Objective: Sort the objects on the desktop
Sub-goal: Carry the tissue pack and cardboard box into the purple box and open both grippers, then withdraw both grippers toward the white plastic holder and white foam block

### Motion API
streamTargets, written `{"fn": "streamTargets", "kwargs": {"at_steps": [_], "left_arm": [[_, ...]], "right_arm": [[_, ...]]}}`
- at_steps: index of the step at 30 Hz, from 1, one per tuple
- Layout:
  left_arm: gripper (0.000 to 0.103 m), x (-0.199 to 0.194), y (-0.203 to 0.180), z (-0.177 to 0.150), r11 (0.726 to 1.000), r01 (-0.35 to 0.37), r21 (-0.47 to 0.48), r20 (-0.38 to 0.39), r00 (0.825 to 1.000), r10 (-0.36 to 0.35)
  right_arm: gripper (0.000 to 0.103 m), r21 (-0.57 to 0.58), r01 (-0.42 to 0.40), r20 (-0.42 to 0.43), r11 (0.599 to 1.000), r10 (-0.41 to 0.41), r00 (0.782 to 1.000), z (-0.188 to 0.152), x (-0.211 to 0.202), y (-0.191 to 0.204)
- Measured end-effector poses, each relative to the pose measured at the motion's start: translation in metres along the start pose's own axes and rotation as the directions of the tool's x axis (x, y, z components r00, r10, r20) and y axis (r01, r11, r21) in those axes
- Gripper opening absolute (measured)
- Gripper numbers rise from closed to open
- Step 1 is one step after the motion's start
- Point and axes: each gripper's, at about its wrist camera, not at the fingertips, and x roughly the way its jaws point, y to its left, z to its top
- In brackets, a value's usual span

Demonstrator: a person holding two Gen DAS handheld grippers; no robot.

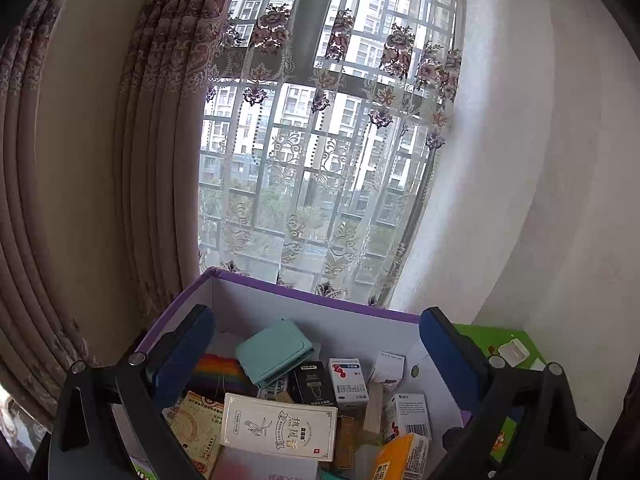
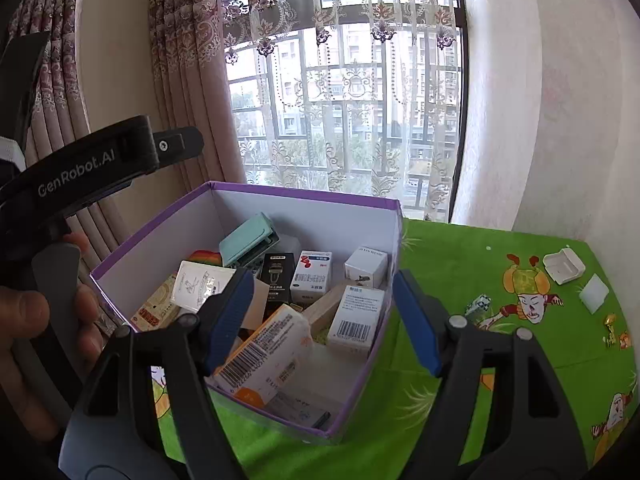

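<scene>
While both grippers hover over the purple box (image 2: 256, 208), the sorting looks to be between placements. The right gripper (image 2: 324, 320) has its blue-padded fingers (image 2: 230, 320) spread with nothing pinched; they straddle the box's near right corner. In its own view, the left gripper (image 1: 316, 356) likewise has its fingers (image 1: 182, 360) spread wide and empty above the box; the hand (image 2: 44, 320) holding it shows at nine o'clock in the right wrist view.

Nearest, at six o'clock inside the box, lies an orange-and-white carton (image 2: 268, 348) with a barcode, glossy cardboard. Beside it, toward three o'clock, stands a white carton (image 2: 358, 316), also barcoded. Behind these lean a pale wooden block (image 2: 326, 308), a black carton (image 2: 276, 276), a red-and-white medicine carton (image 2: 312, 272) and a small white cube box (image 2: 366, 266). At eleven o'clock a mint-green plastic case (image 2: 248, 240) with rounded corners rests tilted against the wall.

Further out, on the green cartoon-printed desk (image 2: 460, 256) at two o'clock from the box, loose items remain: a small patterned cube (image 2: 478, 306), a white plastic holder (image 2: 564, 266), a white square piece (image 2: 595, 293) and a tiny gold trinket (image 2: 610, 326). The next move likely calls for swinging the right gripper to one of these, closing gently on a small, hard, slippery shape.
</scene>
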Motion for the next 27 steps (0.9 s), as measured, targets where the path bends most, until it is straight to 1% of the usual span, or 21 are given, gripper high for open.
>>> {"fn": "streamTargets", "kwargs": {"at_steps": [5, 10, 12, 17, 20, 24, 27], "left_arm": [[0.103, 0.001, -0.014, -0.001, 0.999, 0.022, 0.023, -0.005, 1.0, -0.022], [0.103, 0.002, -0.035, -0.002, 0.997, 0.044, 0.058, -0.016, 0.999, -0.043], [0.103, 0.003, -0.044, -0.003, 0.996, 0.052, 0.072, -0.02, 0.999, -0.051], [0.103, 0.009, -0.073, -0.007, 0.99, 0.08, 0.117, -0.045, 0.996, -0.075], [0.103, 0.014, -0.092, -0.011, 0.984, 0.108, 0.145, -0.066, 0.993, -0.1], [0.103, 0.02, -0.118, -0.016, 0.973, 0.148, 0.178, -0.092, 0.987, -0.134], [0.103, 0.022, -0.144, -0.02, 0.96, 0.187, 0.209, -0.112, 0.98, -0.166]], "right_arm": [[0.074, 0.028, -0.002, -0.002, 1.0, 0.002, 1.0, -0.005, -0.004, -0.011], [0.074, 0.072, 0.026, 0.021, 0.997, -0.028, 0.999, -0.011, -0.016, -0.032], [0.074, 0.09, 0.042, 0.011, 0.995, -0.044, 0.999, -0.015, -0.017, -0.043], [0.074, 0.152, 0.097, -0.014, 0.984, -0.096, 0.995, -0.026, -0.019, -0.078], [0.074, 0.188, 0.133, -0.029, 0.973, -0.13, 0.991, -0.033, -0.021, -0.101], [0.074, 0.232, 0.193, -0.051, 0.953, -0.186, 0.981, -0.041, -0.027, -0.136], [0.074, 0.269, 0.239, -0.069, 0.933, -0.229, 0.971, -0.045, -0.031, -0.165]]}}
